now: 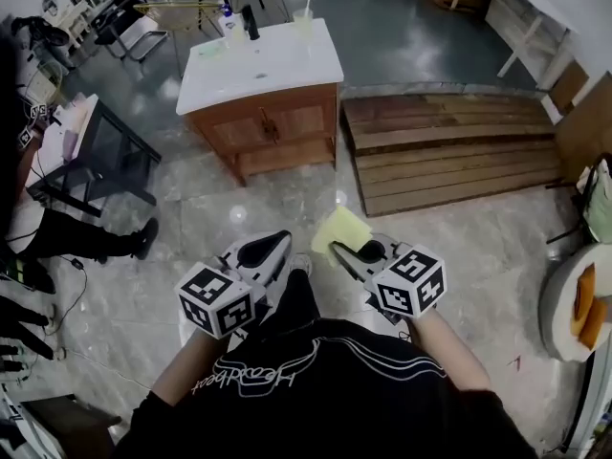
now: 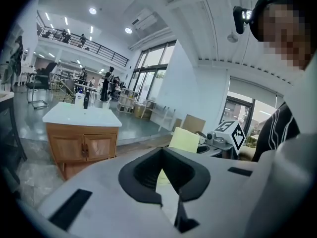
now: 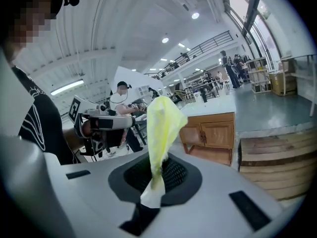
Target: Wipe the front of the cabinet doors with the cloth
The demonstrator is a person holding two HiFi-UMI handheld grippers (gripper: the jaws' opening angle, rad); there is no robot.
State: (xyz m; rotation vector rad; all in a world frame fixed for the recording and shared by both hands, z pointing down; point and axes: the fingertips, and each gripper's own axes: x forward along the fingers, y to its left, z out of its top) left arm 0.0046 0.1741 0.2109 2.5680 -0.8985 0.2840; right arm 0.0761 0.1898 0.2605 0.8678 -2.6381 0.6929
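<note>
Nearest the person's body, the right gripper [image 1: 340, 252] is clamped on a thin, crumpled yellow cloth [image 1: 341, 229] that stands up from its jaws. Beside it, the left gripper [image 1: 278, 244] is closed on nothing. Well beyond, on the glossy floor [image 1: 191, 220], stands the wooden cabinet [image 1: 251, 157] with panelled doors [image 1: 273, 124] under a smooth white counter [image 1: 263, 60].

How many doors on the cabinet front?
2, side by side on the cabinet front: left door, right door. Other faces are out of view, so more may be hidden.
</note>
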